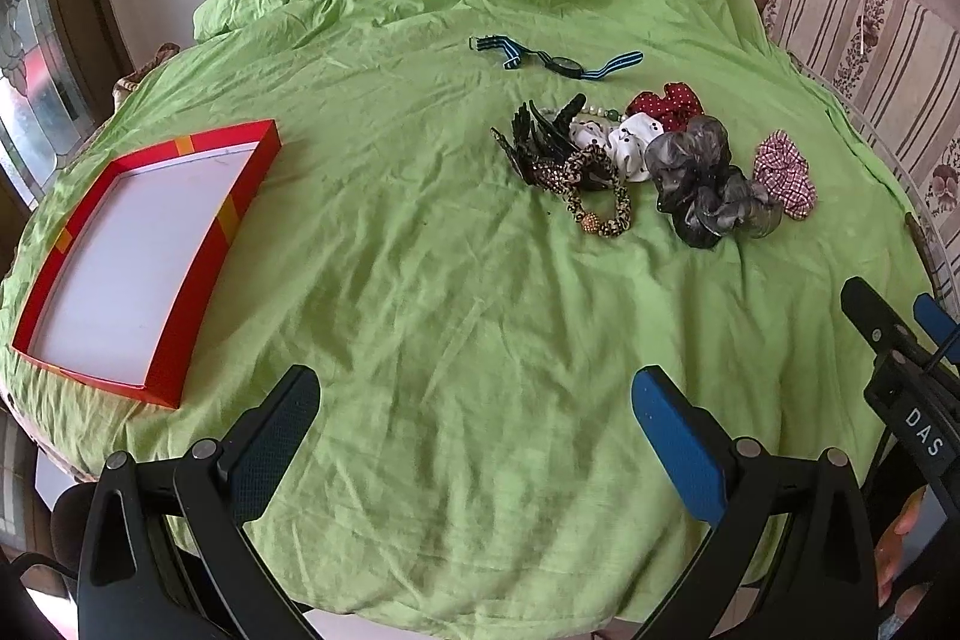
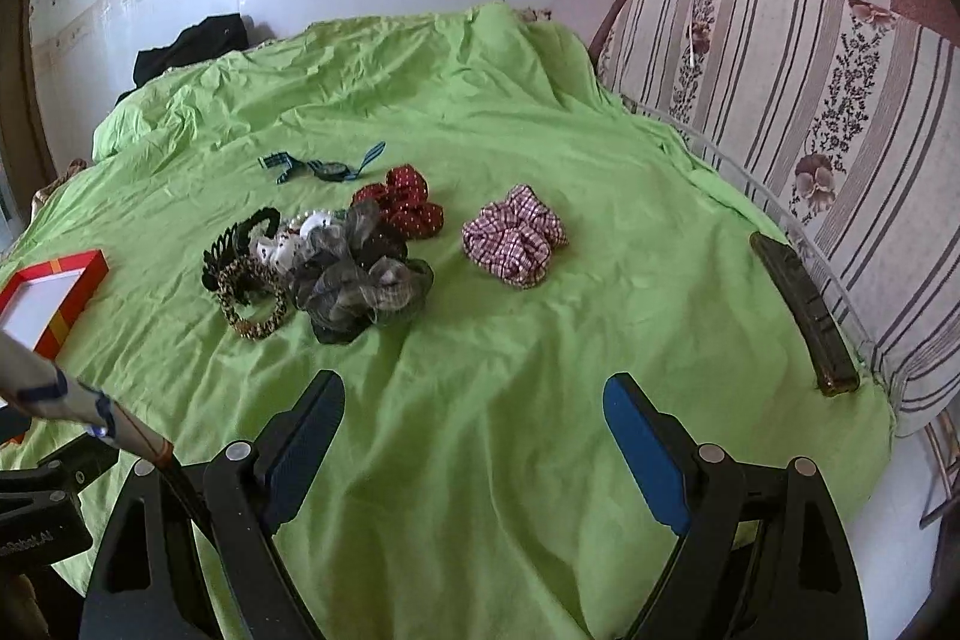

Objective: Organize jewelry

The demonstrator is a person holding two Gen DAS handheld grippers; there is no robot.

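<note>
Green wrinkled sheet [image 2: 480, 430] covers the counter. Both claws spread wide, empty: left claw [image 1: 474, 442], right claw [image 2: 474, 436]. Pink-checked fabric scrunchie [image 2: 515, 235] lies ahead of the right claw, nearer it; empty red cardboard box [image 1: 234, 196] far left.

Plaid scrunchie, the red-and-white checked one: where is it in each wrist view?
Left wrist: plaid scrunchie at right of centre, rightmost of the pile.
Right wrist: plaid scrunchie near centre, apart from the pile.
Shared landmark: grey sheer scrunchie just to its left.
</note>
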